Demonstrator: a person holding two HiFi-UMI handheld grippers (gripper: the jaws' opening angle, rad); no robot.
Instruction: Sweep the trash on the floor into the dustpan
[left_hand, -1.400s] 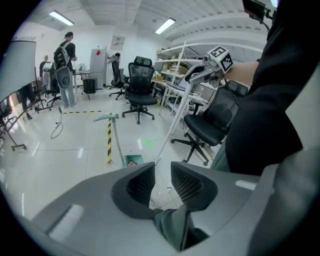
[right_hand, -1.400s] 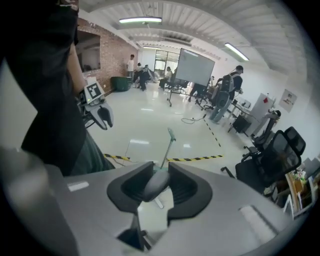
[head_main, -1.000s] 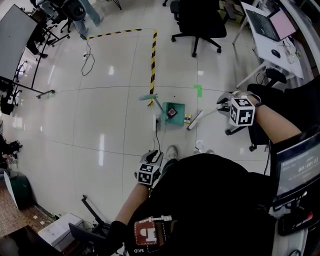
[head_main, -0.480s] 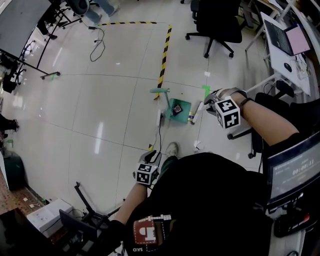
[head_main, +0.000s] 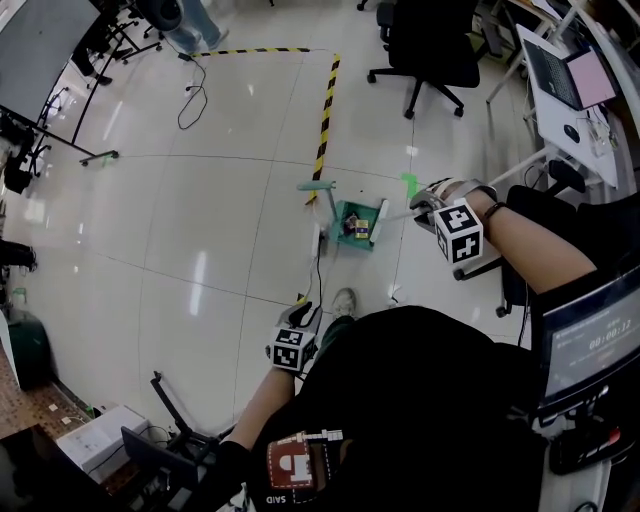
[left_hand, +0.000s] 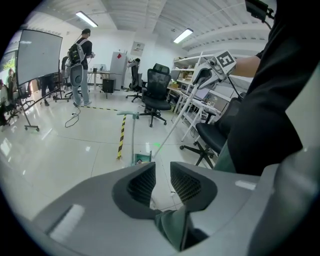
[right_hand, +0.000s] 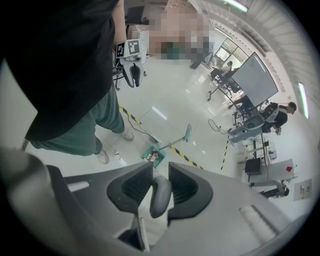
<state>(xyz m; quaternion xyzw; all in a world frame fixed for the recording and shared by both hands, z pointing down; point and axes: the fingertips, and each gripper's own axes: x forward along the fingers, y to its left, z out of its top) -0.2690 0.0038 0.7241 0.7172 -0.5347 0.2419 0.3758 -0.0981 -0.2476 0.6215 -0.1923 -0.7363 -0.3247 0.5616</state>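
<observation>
The green dustpan (head_main: 358, 222) stands on the floor ahead of me, its long pole ending in a teal grip (head_main: 318, 186). Small pieces of trash (head_main: 351, 228) lie in the pan. The broom head (head_main: 379, 222) rests against the pan's right edge, and its white stick (head_main: 405, 211) runs up to my right gripper (head_main: 428, 203). That gripper (right_hand: 160, 180) is shut on the grey end of the broom handle (right_hand: 159, 196). My left gripper (head_main: 304, 312) hangs by my hip, apart from the dustpan. Its jaws stand slightly apart (left_hand: 162, 182) with nothing between the pads.
A white power strip (head_main: 318, 240) and its black cable lie just left of the pan. Yellow-black tape (head_main: 324, 125) runs along the floor behind it. A black office chair (head_main: 425, 45) and a desk with a laptop (head_main: 565, 70) stand at the back right. My shoe (head_main: 344, 300) is close by.
The broom head swept left from the floor beside the pan up to its right edge. The small yellow piece that lay outside the pan is no longer there. The left gripper stayed put.
</observation>
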